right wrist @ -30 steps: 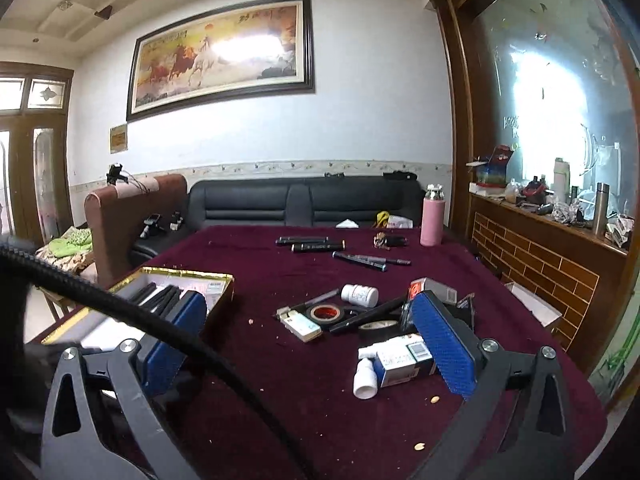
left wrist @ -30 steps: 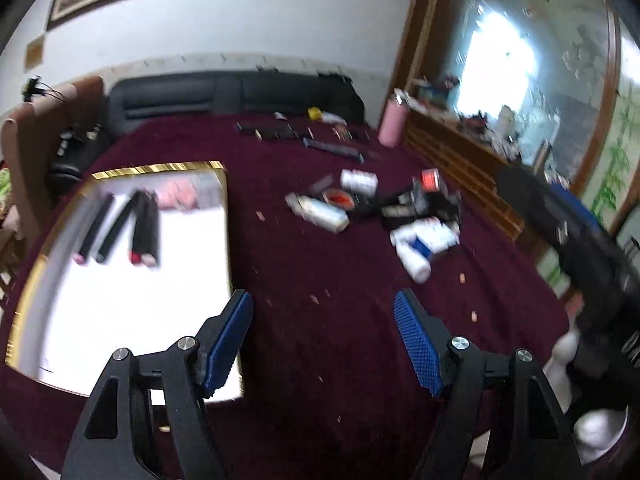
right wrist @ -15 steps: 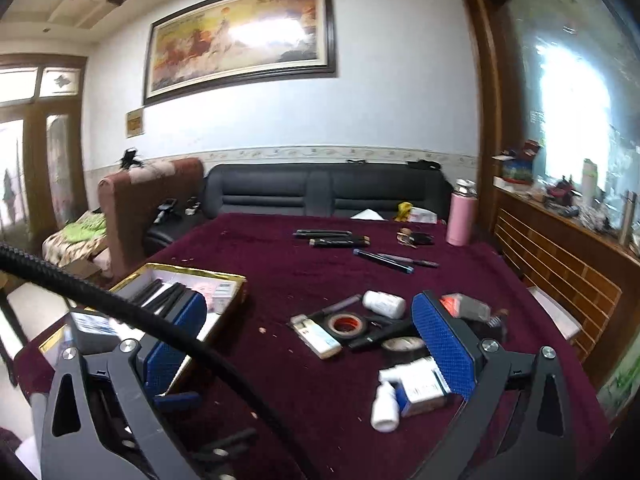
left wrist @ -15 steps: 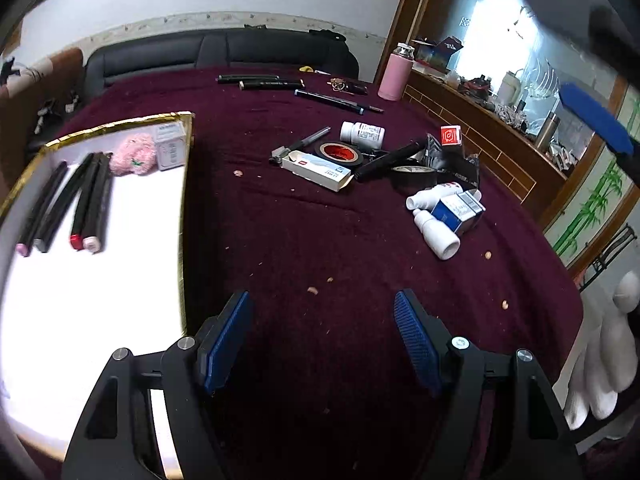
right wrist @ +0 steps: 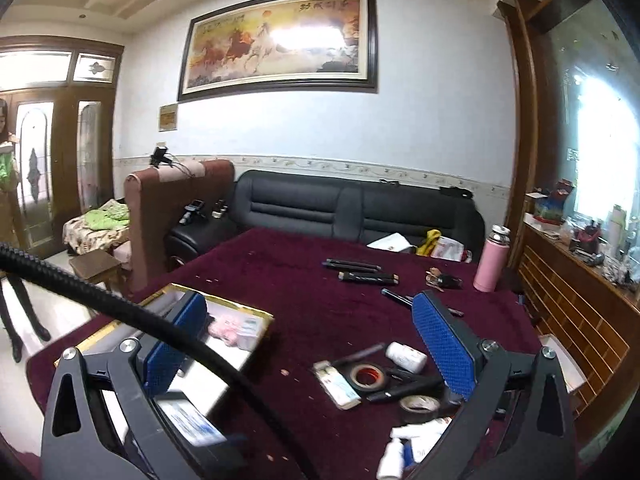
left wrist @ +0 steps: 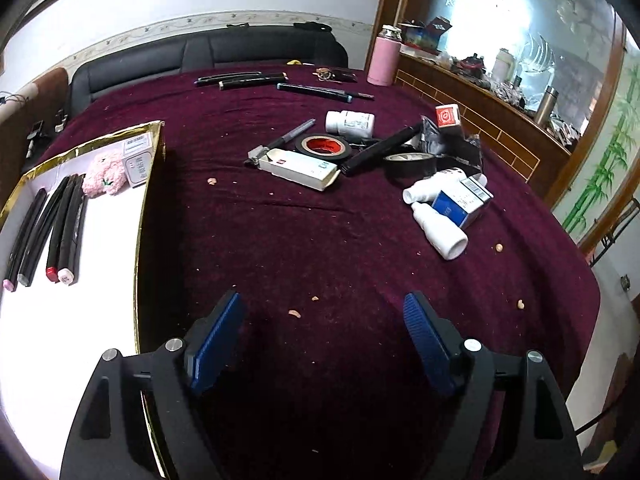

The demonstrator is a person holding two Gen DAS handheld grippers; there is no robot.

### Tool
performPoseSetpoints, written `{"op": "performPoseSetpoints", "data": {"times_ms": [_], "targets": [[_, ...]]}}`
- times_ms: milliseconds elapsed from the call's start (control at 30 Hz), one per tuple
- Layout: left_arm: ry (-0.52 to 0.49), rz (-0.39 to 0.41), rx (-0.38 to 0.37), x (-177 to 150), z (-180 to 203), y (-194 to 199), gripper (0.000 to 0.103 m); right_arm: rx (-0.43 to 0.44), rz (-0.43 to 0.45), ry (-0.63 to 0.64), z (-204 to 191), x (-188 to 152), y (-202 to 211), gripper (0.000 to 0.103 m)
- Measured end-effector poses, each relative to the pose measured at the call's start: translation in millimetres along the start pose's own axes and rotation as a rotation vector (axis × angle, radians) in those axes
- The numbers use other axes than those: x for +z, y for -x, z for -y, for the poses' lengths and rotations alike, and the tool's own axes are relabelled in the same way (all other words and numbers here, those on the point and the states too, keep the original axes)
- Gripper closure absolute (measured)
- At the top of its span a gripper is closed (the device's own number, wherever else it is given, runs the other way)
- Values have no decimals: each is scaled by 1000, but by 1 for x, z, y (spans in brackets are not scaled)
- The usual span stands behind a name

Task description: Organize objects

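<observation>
Since half a second ago the left claw (left wrist: pixel 324 320) has tipped a little lower over the maroon tabletop (left wrist: pixel 320 240), so the clutter sits closer in its view; the right claw (right wrist: pixel 308 328) has lifted and swung, showing more of the wall painting (right wrist: pixel 280 40). Both claws are spread wide, holding and touching nothing. At left lies the gold-rimmed tray (left wrist: pixel 150 184) with four markers (left wrist: pixel 48 232) side by side, one pink fuzzy thing (left wrist: pixel 104 174) and one small white box (left wrist: pixel 138 158). Mid-tabletop (a loose heap) lie two tape rolls (left wrist: pixel 324 146), one white pill bottle (left wrist: pixel 350 123), one long white box (left wrist: pixel 300 168), one blue-and-white box (left wrist: pixel 462 202) and two small white dropper bottles (left wrist: pixel 440 232). Several more pens (left wrist: pixel 240 79) lie at the far edge near one pink flask (left wrist: pixel 384 60).
</observation>
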State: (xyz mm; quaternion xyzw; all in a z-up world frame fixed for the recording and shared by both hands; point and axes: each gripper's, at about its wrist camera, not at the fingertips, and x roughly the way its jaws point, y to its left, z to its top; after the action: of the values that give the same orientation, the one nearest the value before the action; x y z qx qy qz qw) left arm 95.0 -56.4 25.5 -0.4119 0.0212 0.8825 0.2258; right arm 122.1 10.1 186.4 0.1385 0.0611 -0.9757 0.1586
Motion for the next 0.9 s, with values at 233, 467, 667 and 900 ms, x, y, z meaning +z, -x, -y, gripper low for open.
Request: {"op": "performPoseSetpoints", "data": {"times_ms": [233, 467, 667, 900], "targets": [[-105, -89, 48, -2, 17, -14, 4, 130, 23, 28, -39, 33, -2, 0], [-184, -172, 132, -7, 29, -28, 1, 87, -33, -84, 1, -2, -11, 0], [-172, -184, 141, -7, 30, -28, 1, 26, -102, -191, 53, -26, -12, 0], [-164, -172, 158, -9, 31, -26, 1, 9, -155, -259, 85, -57, -10, 0]]}}
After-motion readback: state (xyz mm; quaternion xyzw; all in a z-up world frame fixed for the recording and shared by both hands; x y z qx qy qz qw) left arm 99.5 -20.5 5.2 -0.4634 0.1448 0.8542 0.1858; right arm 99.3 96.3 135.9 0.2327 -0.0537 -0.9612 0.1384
